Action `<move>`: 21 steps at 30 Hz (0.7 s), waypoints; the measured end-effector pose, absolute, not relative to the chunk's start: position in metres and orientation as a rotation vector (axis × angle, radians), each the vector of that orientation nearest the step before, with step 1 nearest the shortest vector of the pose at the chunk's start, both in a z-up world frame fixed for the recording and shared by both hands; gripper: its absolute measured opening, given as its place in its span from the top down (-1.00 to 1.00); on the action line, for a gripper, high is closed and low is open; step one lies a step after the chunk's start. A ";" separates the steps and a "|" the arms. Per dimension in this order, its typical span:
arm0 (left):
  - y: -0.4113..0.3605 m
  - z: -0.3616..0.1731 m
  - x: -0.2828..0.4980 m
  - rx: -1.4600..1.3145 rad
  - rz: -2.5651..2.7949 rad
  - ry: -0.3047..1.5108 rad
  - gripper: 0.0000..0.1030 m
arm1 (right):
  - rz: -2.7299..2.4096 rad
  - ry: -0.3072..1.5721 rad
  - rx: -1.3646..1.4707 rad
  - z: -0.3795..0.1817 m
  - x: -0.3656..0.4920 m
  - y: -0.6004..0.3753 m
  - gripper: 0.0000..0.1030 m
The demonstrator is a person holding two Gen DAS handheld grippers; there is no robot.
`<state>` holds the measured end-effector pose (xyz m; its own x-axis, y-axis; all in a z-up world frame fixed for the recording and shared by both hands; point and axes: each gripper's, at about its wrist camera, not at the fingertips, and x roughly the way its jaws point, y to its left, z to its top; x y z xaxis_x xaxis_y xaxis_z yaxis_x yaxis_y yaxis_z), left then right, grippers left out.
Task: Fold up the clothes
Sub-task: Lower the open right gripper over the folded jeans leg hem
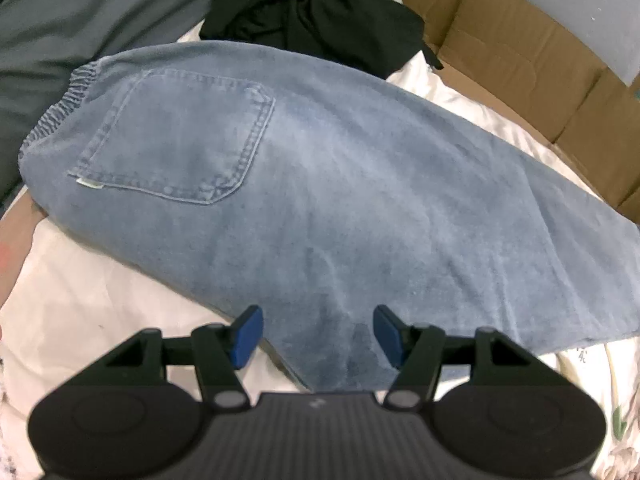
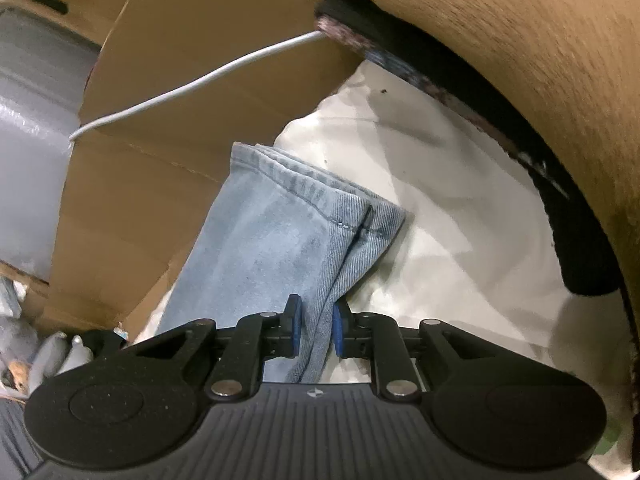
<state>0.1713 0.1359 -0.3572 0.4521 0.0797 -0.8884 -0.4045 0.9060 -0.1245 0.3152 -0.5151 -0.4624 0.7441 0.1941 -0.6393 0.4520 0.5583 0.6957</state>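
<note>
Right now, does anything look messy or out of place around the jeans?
Mostly tidy. The jeans lie flat on the white sheet, but a black garment sits crumpled in a heap just past them. A white cable hangs loosely across the cardboard beyond the leg hem.

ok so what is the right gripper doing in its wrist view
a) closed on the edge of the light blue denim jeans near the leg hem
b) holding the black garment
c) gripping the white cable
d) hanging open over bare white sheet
a: the right gripper has its blue pads pressed on a fold of the light blue denim jeans just short of the stitched leg hem.
</note>
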 end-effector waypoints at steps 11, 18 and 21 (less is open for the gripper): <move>0.144 -0.369 0.159 -0.545 0.398 1.040 -0.30 | -0.140 0.712 1.084 -0.460 0.323 -0.520 0.70; 0.155 -0.374 0.151 -0.589 0.445 1.043 -0.30 | -0.173 0.743 1.106 -0.470 0.321 -0.515 0.26; 0.159 -0.374 0.146 -0.598 0.452 1.034 -0.30 | -0.156 0.751 1.128 -0.475 0.320 -0.509 0.22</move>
<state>0.1458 0.1586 -0.3735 0.4453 0.0689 -0.8928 -0.6080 0.7552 -0.2449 0.3200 -0.5089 -0.4751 0.7489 0.2500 -0.6137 0.4733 0.4464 0.7594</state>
